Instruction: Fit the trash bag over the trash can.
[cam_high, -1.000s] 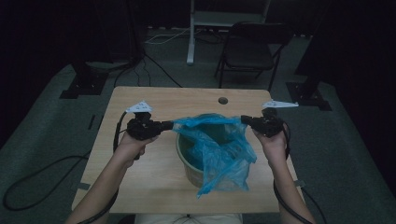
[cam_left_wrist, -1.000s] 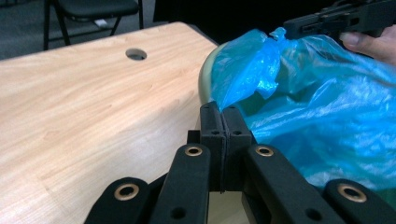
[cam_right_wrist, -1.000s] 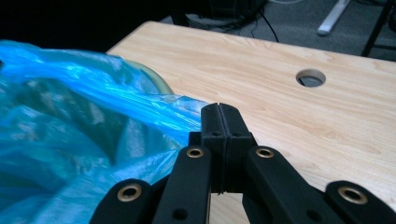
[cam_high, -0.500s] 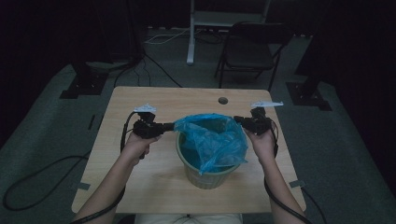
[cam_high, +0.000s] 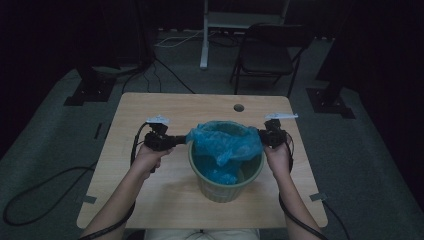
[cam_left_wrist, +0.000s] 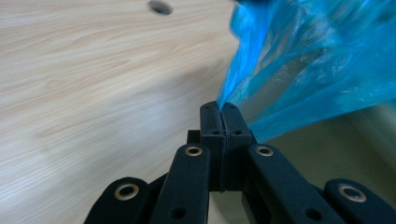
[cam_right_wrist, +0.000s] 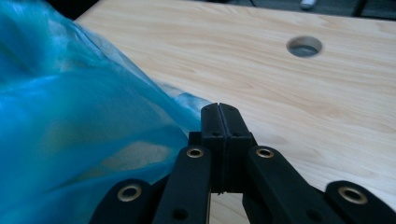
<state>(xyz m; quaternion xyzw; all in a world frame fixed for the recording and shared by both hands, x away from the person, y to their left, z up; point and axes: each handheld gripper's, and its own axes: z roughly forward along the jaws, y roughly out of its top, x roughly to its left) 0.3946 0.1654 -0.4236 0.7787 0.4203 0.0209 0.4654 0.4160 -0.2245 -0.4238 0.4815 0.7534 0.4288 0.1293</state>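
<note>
Blue plastic bag (cam_high: 225, 141) is stretched side to side over the green bin's (cam_high: 226, 182) mouth, each edge pinched in clenched fingers, left gripper (cam_high: 176, 141) and right gripper (cam_high: 261, 136) flanking the rim equally near.

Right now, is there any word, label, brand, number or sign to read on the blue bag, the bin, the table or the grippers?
None: no readable text.
Blue bag: plain plastic, no print.
Green bin: ribbed wall, no label to be seen.
Table: bare wood grain.
Left gripper and right gripper: unmarked black jaws, shut on the bag.
</note>
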